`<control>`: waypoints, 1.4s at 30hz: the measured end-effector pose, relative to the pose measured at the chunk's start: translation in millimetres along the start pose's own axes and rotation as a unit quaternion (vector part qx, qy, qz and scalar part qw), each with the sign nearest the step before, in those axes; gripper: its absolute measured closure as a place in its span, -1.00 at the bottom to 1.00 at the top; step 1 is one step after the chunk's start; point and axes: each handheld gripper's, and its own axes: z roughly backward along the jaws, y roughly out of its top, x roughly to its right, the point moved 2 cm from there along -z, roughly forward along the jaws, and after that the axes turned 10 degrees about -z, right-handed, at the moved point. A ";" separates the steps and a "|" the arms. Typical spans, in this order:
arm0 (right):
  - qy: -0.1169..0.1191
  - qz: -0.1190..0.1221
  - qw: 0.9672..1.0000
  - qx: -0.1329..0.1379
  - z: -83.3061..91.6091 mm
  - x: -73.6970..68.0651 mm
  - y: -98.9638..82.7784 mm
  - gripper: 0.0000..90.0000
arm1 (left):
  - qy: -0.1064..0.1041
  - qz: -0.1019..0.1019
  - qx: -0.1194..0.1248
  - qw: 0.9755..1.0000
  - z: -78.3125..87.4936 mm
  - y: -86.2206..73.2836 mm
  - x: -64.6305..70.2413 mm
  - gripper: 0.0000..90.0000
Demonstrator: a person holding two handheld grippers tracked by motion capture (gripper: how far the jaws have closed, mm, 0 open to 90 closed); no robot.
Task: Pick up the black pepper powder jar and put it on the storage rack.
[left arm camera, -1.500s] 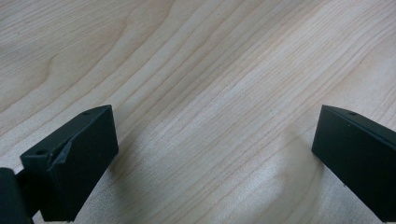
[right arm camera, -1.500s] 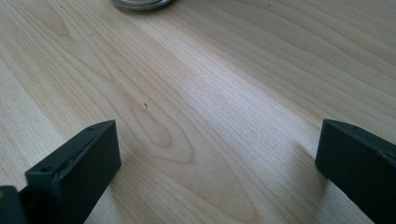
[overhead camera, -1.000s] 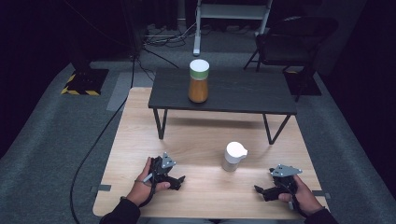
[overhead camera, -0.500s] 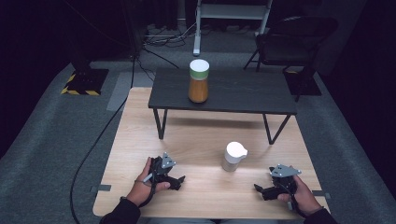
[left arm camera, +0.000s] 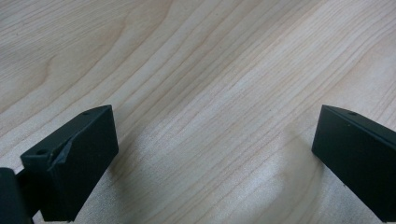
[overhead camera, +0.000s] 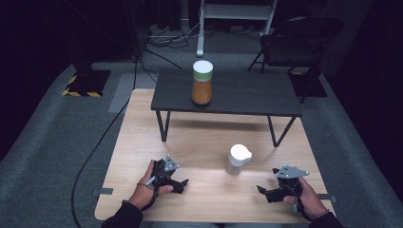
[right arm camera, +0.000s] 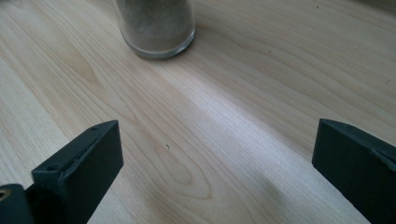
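Observation:
A small glass jar (overhead camera: 237, 159) with a white lid and pale powder stands on the light wooden table (overhead camera: 204, 142); its base shows in the right gripper view (right arm camera: 156, 23). A taller jar of orange powder (overhead camera: 202, 83) with a white lid stands on a low black table (overhead camera: 247, 92). My left gripper (overhead camera: 182, 183) lies near the front left, open over bare wood (left arm camera: 215, 135). My right gripper (overhead camera: 262, 191) lies front right, pointing towards the small jar. It is open (right arm camera: 217, 149); its jaws have just closed a little, with nothing between them.
The low black table stands on thin legs across the back half of the wooden table. A black cable (overhead camera: 95, 152) trails over the grey carpet at the left. A dark chair (overhead camera: 294, 42) stands behind at the right.

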 end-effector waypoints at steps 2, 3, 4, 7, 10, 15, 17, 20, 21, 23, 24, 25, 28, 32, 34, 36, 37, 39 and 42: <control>0.002 -0.001 1.000 0.003 0.4 -0.4 1.0 -0.96 | 0.000 0.000 0.000 1.000 0.0 0.0 0.0 -0.99; 0.001 -0.001 1.000 0.005 0.4 -1.0 1.6 -0.96 | 0.000 0.000 0.000 1.000 0.0 0.0 0.0 -0.99; 0.001 -0.003 1.000 0.007 0.5 -1.2 2.2 -0.96 | 0.000 0.000 0.000 1.000 0.0 0.1 0.0 -0.99; 0.005 -0.004 1.000 0.012 0.1 -1.9 4.0 -0.96 | -0.001 0.000 0.000 1.000 -0.1 0.0 -0.3 -0.99; 0.004 -0.005 1.000 0.019 -1.6 -3.8 5.8 -0.96 | -0.001 -0.001 0.000 1.000 -0.1 0.0 -0.3 -0.99; 0.010 -0.006 1.000 0.024 -3.8 -5.9 9.5 -0.96 | -0.001 -0.001 0.000 1.000 -0.1 0.0 -0.3 -0.99; 0.009 -0.006 1.000 0.029 -4.8 -7.5 11.0 -0.96 | -0.001 -0.001 0.000 1.000 -0.1 0.0 -0.2 -0.99; 0.012 -0.011 0.999 0.035 -7.5 -9.0 13.9 -0.96 | 0.000 0.000 0.000 1.000 0.0 0.0 0.0 -0.99; 0.014 -0.012 0.999 0.037 -8.7 -9.5 15.0 -0.96 | 0.000 0.000 0.000 1.000 0.0 0.0 0.0 -0.99; 0.014 -0.013 0.999 0.037 -10.9 -10.6 17.7 -0.96 | 0.000 0.000 0.000 1.000 0.0 0.0 0.0 -0.99; 0.015 -0.013 0.999 0.037 -12.0 -10.8 19.0 -0.96 | 0.000 0.000 0.000 1.000 -0.1 0.0 -0.1 -0.99; 0.017 -0.014 0.999 0.038 -13.1 -10.9 20.0 -0.96 | 0.000 0.000 0.000 1.000 -0.1 0.0 -0.1 -0.99; 0.017 -0.013 0.999 0.040 -16.0 -11.7 22.9 -0.96 | 0.000 0.000 0.000 1.000 -0.1 0.0 -0.1 -0.99; 0.019 -0.013 0.999 0.040 -19.1 -12.7 26.4 -0.96 | 0.000 0.000 0.000 1.000 -0.1 0.0 -0.1 -0.99; 0.021 -0.013 0.999 0.041 -20.4 -13.2 27.5 -0.96 | 0.000 0.000 0.000 1.000 0.0 0.0 -0.1 -0.99; 0.025 -0.012 0.999 0.042 -21.6 -13.4 29.0 -0.96 | 0.000 0.000 0.000 1.000 -0.1 0.0 -0.1 -0.99; 0.026 -0.013 0.999 0.043 -22.2 -13.7 29.6 -0.96 | 0.000 0.000 0.000 1.000 -0.1 0.0 -0.1 -0.99; 0.028 -0.012 0.999 0.044 -23.8 -14.3 31.1 -0.96 | 0.000 0.000 0.000 1.000 -0.1 0.0 -0.1 -0.99; 0.032 -0.013 0.998 0.045 -26.9 -14.5 33.5 -0.96 | 0.000 0.000 0.000 1.000 -0.1 0.0 -0.1 -0.99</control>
